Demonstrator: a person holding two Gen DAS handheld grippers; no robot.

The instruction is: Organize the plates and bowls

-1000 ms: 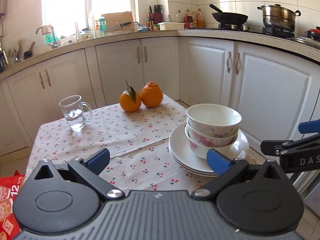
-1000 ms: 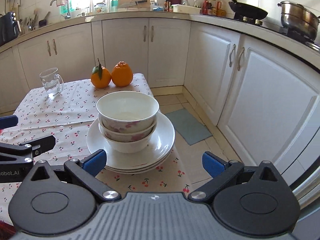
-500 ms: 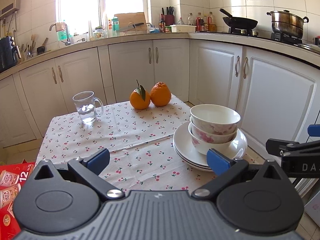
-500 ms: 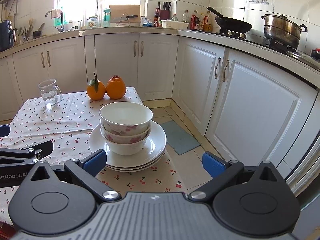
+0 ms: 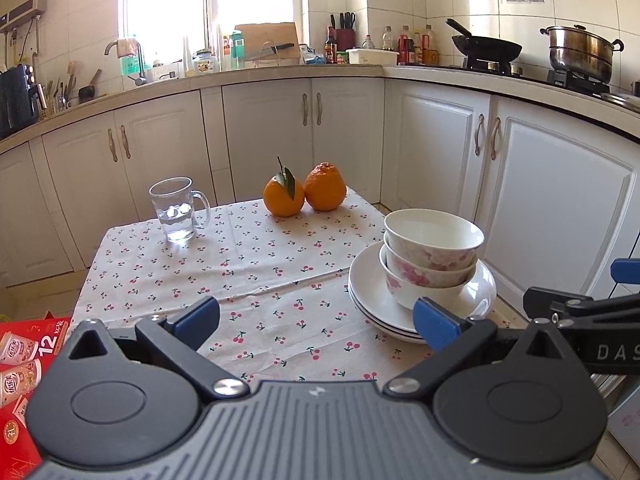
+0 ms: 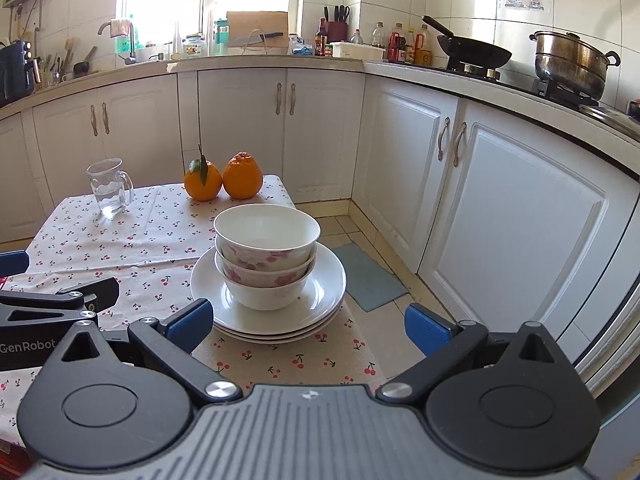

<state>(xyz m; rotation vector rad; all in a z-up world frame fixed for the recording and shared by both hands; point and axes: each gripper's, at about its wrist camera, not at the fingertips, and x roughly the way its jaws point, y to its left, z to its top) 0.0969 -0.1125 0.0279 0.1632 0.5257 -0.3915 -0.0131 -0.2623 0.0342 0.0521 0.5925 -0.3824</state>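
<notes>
Two white bowls (image 5: 432, 248) (image 6: 266, 250) with pink flowers are nested and stand on a stack of white plates (image 5: 368, 300) (image 6: 324, 292) at the table's right front corner. My left gripper (image 5: 316, 318) hangs open above the tablecloth, left of and nearer than the stack, holding nothing. My right gripper (image 6: 306, 322) is open too, just in front of the plates and apart from them. Each gripper shows at the edge of the other's view: the right gripper (image 5: 580, 304) and the left gripper (image 6: 60, 300).
On the cherry-print tablecloth (image 5: 248, 264) stand a glass mug of water (image 5: 176, 210) and two oranges (image 5: 304, 194) at the far side. White cabinets (image 6: 500, 208) run behind and to the right; a green mat (image 6: 368, 276) lies on the floor. A red box (image 5: 24, 360) sits at lower left.
Both grippers have drawn back and risen from the stack, so the table and bowls look farther away. The bowls and plates have not moved.
</notes>
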